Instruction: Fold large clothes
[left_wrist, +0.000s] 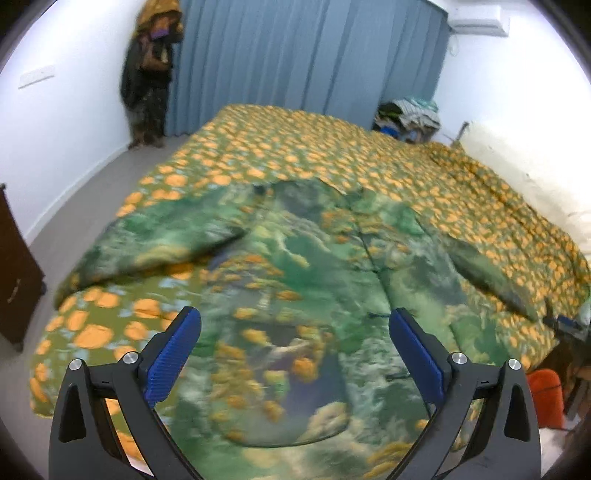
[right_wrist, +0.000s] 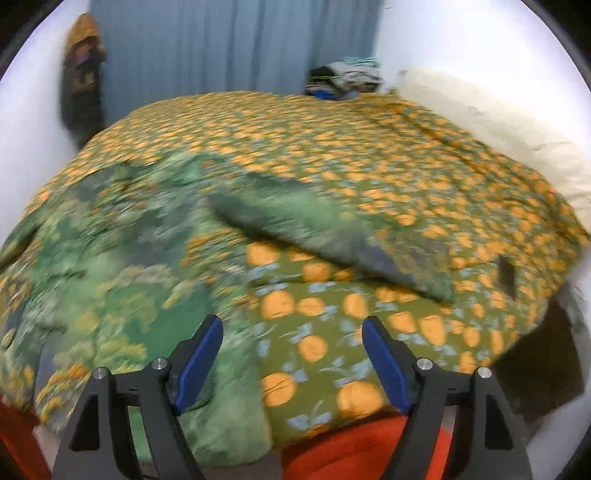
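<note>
Left wrist view: my left gripper (left_wrist: 294, 328) and right gripper (right_wrist: 292, 338) gape empty over the shirt (left_wrist: 295, 280) spread at the bed's (left_wrist: 369, 158) near edge; folding unstarted, sleeve (right_wrist: 314, 229) grasp next.

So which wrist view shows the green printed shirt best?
The left wrist view: the green printed shirt lies spread on the bedspread, with collar, both sleeves and button line visible. The right wrist view shows only its right side and one sleeve, heavily blurred and cut by the frame edge.
</note>
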